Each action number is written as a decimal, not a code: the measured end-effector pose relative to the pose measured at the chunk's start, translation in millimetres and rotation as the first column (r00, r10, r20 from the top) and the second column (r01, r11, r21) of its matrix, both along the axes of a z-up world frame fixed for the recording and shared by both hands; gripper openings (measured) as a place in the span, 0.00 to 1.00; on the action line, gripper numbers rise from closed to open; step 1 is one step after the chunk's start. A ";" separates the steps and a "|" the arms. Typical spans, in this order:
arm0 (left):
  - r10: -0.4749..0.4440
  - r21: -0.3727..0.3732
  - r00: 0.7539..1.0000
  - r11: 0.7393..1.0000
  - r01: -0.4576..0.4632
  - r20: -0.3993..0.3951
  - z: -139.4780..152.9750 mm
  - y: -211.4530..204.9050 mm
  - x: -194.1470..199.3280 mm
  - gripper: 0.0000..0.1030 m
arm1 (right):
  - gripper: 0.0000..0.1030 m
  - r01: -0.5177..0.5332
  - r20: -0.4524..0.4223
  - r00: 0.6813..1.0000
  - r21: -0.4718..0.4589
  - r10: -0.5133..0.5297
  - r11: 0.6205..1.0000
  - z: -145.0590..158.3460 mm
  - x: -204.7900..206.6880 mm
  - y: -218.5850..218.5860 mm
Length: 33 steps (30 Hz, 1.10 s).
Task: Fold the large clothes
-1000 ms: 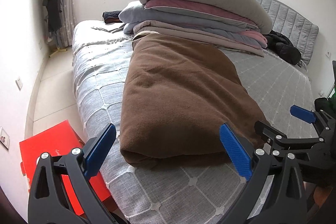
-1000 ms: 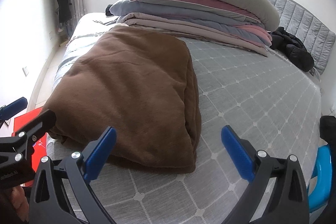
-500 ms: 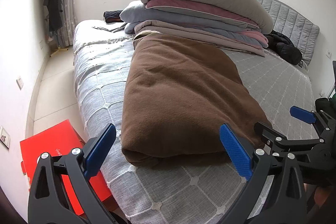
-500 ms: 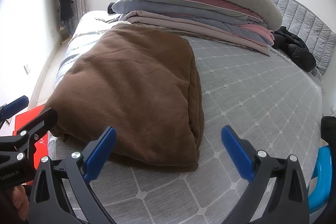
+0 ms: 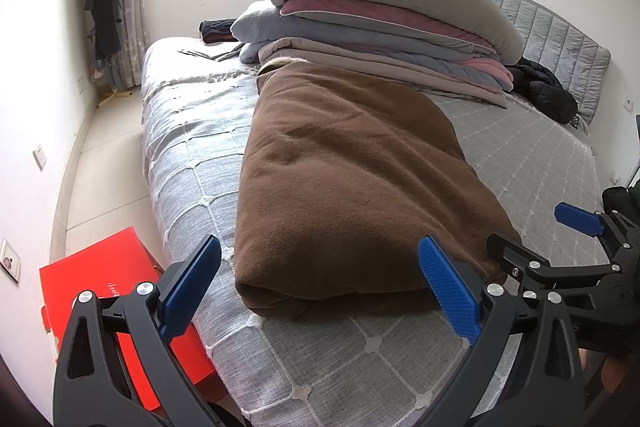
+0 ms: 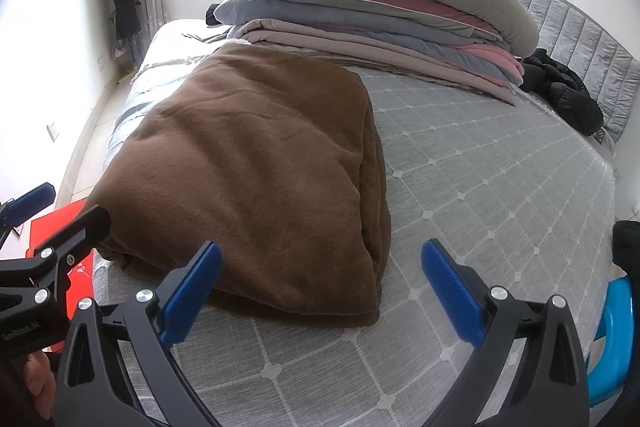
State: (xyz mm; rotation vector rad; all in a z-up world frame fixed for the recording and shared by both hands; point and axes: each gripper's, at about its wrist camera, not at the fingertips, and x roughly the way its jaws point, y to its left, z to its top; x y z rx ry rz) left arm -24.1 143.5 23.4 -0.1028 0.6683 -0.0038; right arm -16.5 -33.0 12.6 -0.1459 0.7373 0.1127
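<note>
Both tongs (image 5: 320,283) slightly farther back

Both wrist views look low from the bed's (image 5: 328,359) foot edge toward the headboard (image 6: 580,39), close, sharing the brown blanket (image 5: 348,195); left view sits leftward.

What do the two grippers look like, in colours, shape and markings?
Both the left gripper and the right gripper have matte black, angular frames with triangular cut-outs, silver screw heads, and flat blue ribbed finger pads. The left gripper's body carries small white lettering, unreadable. No cables show.
</note>
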 end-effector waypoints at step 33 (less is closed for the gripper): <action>0.000 0.005 1.000 1.000 0.000 -0.002 -0.7 0.0 -1.6 0.92 | 0.94 -0.009 -0.009 1.000 0.003 0.009 1.000 -2.3 -1.3 0.3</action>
